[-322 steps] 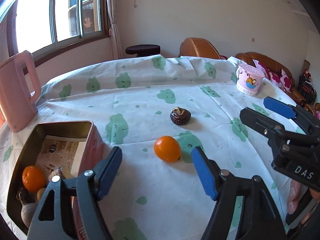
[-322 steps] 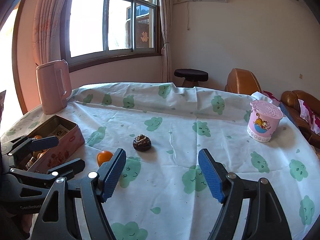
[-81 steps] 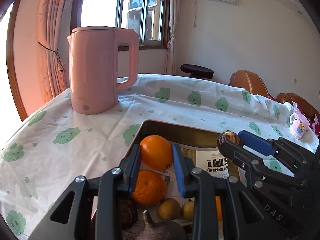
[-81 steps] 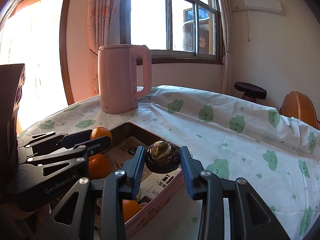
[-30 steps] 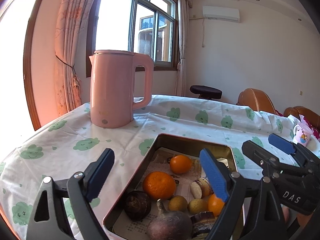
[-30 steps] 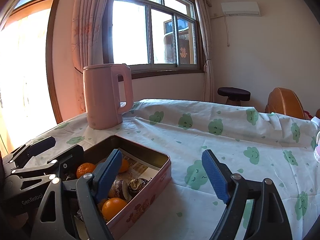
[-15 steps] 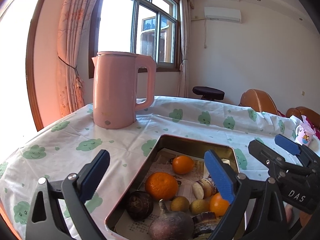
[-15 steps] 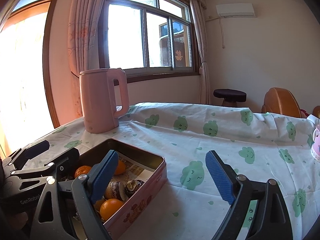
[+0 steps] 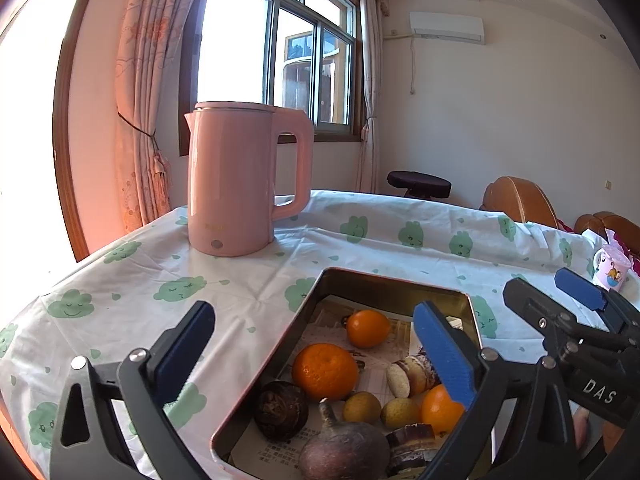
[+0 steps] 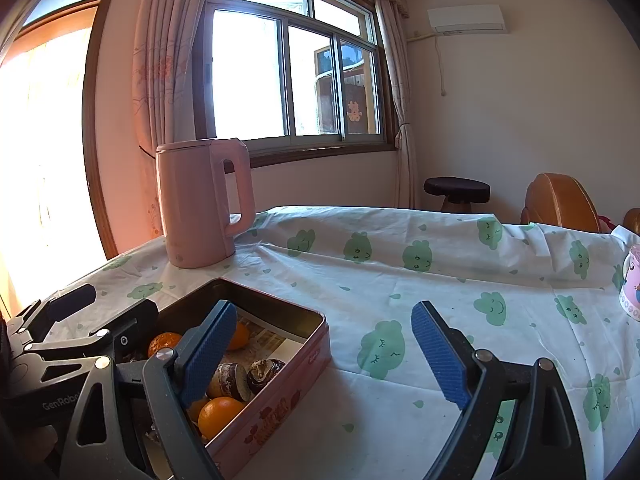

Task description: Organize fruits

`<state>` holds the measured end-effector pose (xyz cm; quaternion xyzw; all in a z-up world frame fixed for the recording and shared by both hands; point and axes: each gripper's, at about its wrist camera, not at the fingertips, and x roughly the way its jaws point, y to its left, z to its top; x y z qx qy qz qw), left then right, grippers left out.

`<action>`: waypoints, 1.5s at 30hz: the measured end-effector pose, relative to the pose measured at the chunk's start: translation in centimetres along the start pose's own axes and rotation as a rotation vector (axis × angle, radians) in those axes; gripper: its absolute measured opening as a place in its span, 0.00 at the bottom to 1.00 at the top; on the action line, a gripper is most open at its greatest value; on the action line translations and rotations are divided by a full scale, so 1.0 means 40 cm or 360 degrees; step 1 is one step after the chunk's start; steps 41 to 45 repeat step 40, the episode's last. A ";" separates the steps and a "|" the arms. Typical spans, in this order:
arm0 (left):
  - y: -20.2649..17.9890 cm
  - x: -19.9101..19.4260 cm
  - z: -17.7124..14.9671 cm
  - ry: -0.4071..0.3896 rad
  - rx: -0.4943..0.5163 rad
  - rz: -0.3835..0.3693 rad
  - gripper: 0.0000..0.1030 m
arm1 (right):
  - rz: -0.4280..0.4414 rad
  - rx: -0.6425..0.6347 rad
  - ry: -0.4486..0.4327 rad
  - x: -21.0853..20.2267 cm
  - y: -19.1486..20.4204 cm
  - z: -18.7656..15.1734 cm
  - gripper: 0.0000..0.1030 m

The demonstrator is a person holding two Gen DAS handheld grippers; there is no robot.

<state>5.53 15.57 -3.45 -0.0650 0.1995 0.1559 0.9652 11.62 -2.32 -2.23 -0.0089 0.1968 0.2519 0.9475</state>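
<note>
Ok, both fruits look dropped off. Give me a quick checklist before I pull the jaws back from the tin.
1. Left gripper empty, jaws have just been opening and stand wide: ok.
2. Right gripper empty, jaws wide: ok.
3. Small orange lying inside the tin: ok.
4. Dark brown fruit inside the tin, near its wall: ok.
5. No fruit left on the tablecloth: ok in the part shown.
6. Pink kettle upright, apart from the tin: ok.

A pink kettle (image 9: 240, 184) stands on a white tablecloth (image 9: 400, 256) patterned with green clouds, beside orange fruits (image 9: 325, 370).
</note>
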 end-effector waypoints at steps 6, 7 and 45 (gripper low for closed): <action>0.004 0.000 -0.002 -0.0007 0.0004 0.0011 1.00 | -0.0001 -0.0001 -0.0002 -0.002 -0.001 0.000 0.88; 0.005 0.000 -0.002 -0.0008 0.0005 0.0011 1.00 | 0.0000 0.0000 -0.0001 -0.001 0.000 0.000 0.88; -0.004 -0.008 0.000 -0.0027 0.0029 0.0048 1.00 | -0.0014 0.0004 -0.0025 -0.018 -0.012 0.004 0.88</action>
